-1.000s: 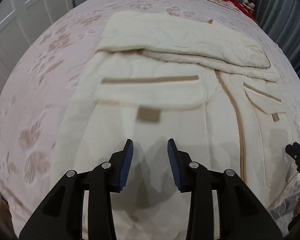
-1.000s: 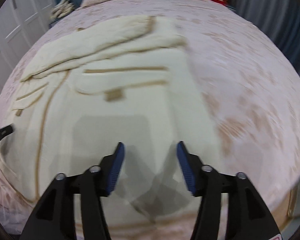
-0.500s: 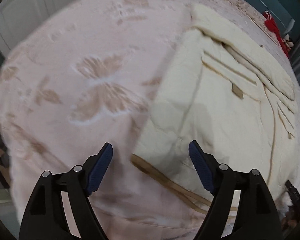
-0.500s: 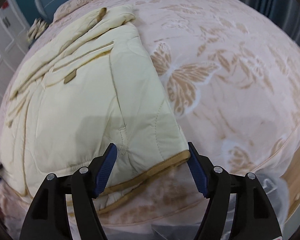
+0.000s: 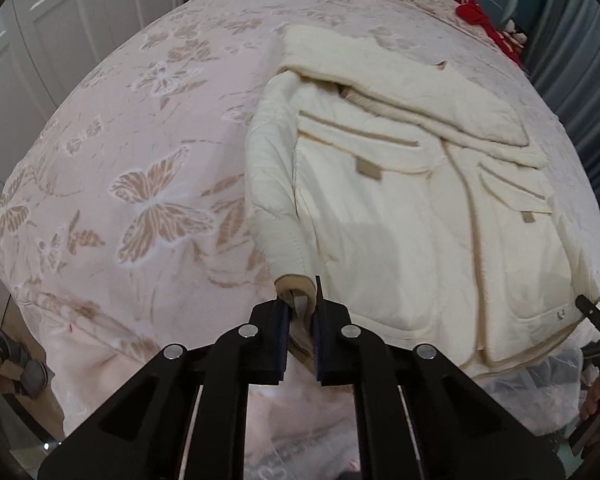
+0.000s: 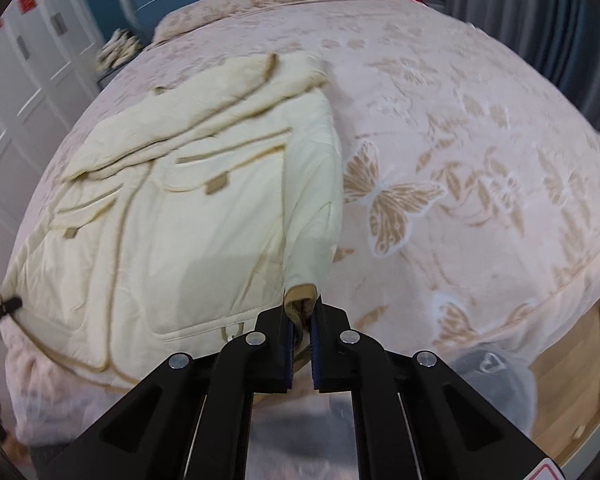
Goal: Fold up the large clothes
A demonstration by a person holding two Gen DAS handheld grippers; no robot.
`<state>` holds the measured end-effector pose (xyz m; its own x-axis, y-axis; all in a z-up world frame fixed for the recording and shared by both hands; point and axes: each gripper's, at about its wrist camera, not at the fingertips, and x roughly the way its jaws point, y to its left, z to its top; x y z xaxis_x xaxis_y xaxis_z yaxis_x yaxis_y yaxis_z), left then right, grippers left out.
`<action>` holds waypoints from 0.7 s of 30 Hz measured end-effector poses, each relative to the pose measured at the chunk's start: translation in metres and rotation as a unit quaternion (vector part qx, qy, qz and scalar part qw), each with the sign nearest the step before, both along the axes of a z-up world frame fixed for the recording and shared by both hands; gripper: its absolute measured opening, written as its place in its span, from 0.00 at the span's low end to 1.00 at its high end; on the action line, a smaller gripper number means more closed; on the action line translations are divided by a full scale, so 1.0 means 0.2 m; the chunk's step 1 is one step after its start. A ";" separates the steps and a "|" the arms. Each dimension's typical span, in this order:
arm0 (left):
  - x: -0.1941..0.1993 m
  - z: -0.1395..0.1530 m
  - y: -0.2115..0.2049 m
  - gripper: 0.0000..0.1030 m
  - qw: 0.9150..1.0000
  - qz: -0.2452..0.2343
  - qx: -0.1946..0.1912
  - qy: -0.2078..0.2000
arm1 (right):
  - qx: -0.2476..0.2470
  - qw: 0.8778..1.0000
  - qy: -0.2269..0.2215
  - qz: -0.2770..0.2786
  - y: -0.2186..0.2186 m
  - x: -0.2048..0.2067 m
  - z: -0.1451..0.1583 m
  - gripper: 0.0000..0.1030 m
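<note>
A cream padded jacket [image 5: 400, 208] with tan trim lies front up on the bed, its sleeves folded across the chest. My left gripper [image 5: 301, 312] is shut on the jacket's near left hem corner [image 5: 296, 284] and lifts it slightly. My right gripper [image 6: 300, 322] is shut on the near right hem corner [image 6: 300, 294] of the jacket [image 6: 188, 216], also raised a little. The right gripper's tip shows at the right edge of the left wrist view [image 5: 592, 312].
The bed has a pink bedspread with butterfly print [image 5: 160, 200] [image 6: 440, 160]. White wardrobe doors [image 5: 28, 40] stand to the left, grey curtains [image 5: 580, 60] to the right. Red cloth [image 5: 484, 24] lies at the head. Wooden floor [image 6: 572, 364] shows beyond the bed's edge.
Both grippers moved from above the jacket's middle out to its two bottom corners, opened wide, then shut on the hem corners and lifted them slightly.
</note>
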<state>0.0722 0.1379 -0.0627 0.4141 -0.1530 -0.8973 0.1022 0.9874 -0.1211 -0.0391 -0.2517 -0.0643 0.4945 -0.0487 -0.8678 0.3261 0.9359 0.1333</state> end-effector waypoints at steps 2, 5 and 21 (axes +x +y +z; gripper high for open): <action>-0.06 0.05 -0.01 0.07 1.000 -0.009 -0.009 0.000 | -0.014 0.999 0.009 0.029 0.05 -0.06 0.06 0.06; -0.15 0.13 -0.01 0.07 0.999 -0.023 -0.029 0.003 | -0.026 0.997 0.018 0.064 0.11 -0.15 0.13 0.06; 0.40 0.70 -0.07 0.04 0.990 -0.025 -0.046 -0.135 | -0.025 0.987 -0.159 -0.024 -0.32 0.43 0.55 0.05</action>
